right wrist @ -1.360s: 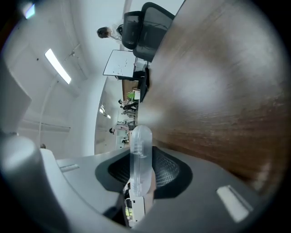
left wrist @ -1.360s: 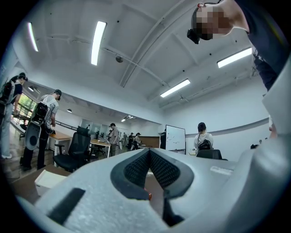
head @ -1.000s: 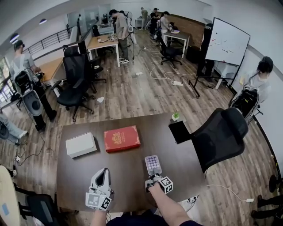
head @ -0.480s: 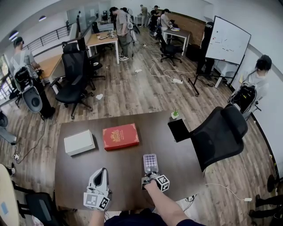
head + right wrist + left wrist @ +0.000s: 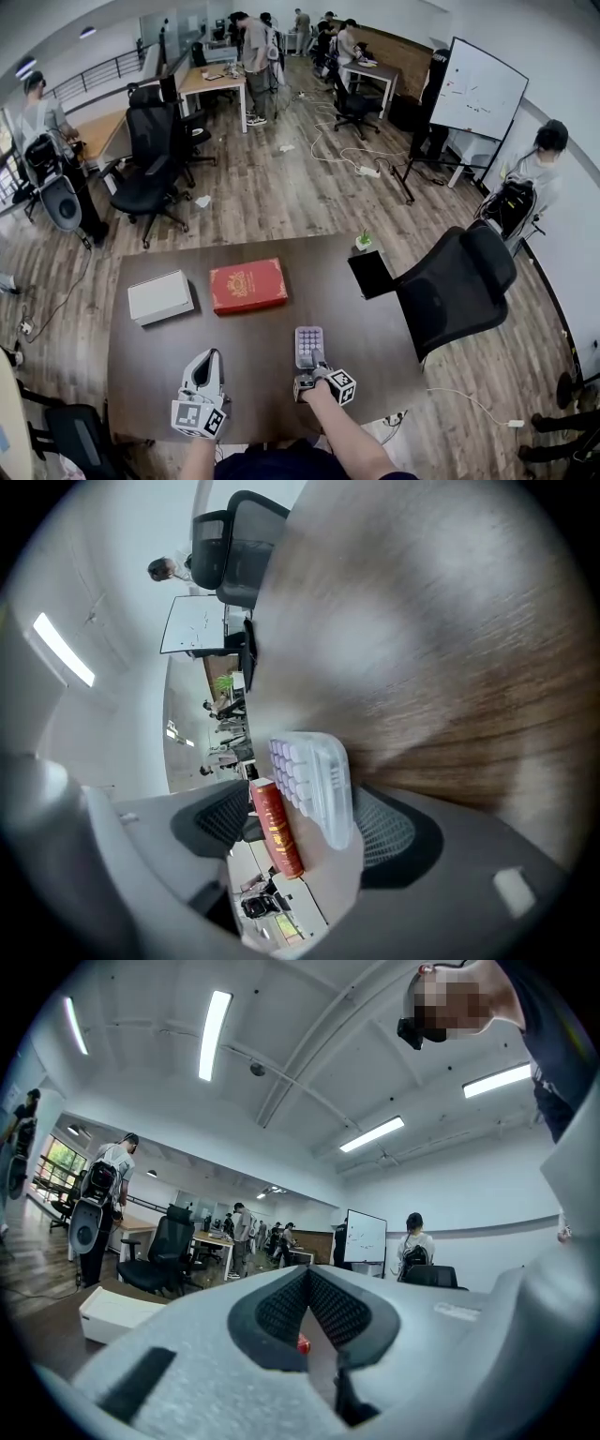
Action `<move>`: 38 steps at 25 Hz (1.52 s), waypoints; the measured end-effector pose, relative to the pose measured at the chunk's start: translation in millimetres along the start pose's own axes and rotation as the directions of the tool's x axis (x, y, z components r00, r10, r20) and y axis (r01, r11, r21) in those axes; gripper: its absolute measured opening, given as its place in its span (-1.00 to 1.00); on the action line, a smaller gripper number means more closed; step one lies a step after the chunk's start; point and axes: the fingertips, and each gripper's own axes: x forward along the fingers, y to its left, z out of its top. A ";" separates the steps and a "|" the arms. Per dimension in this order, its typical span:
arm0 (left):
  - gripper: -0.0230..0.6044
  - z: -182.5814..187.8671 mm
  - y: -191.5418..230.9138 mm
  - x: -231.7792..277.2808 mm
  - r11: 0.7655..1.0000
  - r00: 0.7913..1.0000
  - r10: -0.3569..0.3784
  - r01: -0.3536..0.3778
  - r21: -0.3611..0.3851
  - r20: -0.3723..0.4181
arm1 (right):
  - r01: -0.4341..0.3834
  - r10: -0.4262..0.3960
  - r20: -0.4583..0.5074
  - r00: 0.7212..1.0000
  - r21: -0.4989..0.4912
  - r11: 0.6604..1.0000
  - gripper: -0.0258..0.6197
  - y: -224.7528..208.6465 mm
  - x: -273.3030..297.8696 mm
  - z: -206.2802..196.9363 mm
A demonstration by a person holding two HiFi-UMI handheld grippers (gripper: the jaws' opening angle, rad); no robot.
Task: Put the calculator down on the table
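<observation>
The calculator, pale with lilac keys, lies on the dark wooden table near its front edge. My right gripper is just behind the calculator's near end, and its jaws are opening. In the right gripper view the calculator sits between the two pads, with a gap on one side and nothing pressing it. My left gripper hovers to the left over the table's front edge. Its jaws are closed to a point with nothing in them.
A red book and a white box lie at the table's far left. A black flat pad and a small plant sit at the far right corner. A black office chair stands to the right.
The right gripper's jaws have spread apart off the calculator, which now rests on the table. The left gripper has stayed where it was.
</observation>
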 end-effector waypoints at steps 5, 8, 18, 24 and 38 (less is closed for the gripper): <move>-0.94 -3.6 -1.7 2.6 1.000 1.000 -0.004 0.004 -0.009 -0.001 | 0.000 0.000 -0.003 1.000 -0.001 1.000 0.18 -1.3 -13.4 2.7; -0.94 -4.2 -2.4 7.5 1.000 1.000 -0.013 0.013 -0.012 0.003 | -0.058 0.058 -0.025 0.998 0.003 0.998 0.19 19.4 -23.7 -1.2; -0.94 2.5 -11.1 18.7 0.998 0.998 -0.058 0.058 -0.015 0.015 | -0.434 0.426 -0.095 0.900 -0.077 0.898 0.18 175.8 -82.8 -9.6; -0.94 3.2 -18.8 24.8 0.996 0.996 -0.084 0.084 -0.028 0.026 | -0.625 0.614 -0.120 0.780 -0.155 0.765 0.16 266.6 -139.5 -11.4; -0.94 -3.1 -29.0 27.3 0.993 0.993 -0.115 0.115 -0.037 0.005 | -0.642 0.645 -0.175 0.744 -0.455 0.617 0.12 296.6 -195.4 -4.5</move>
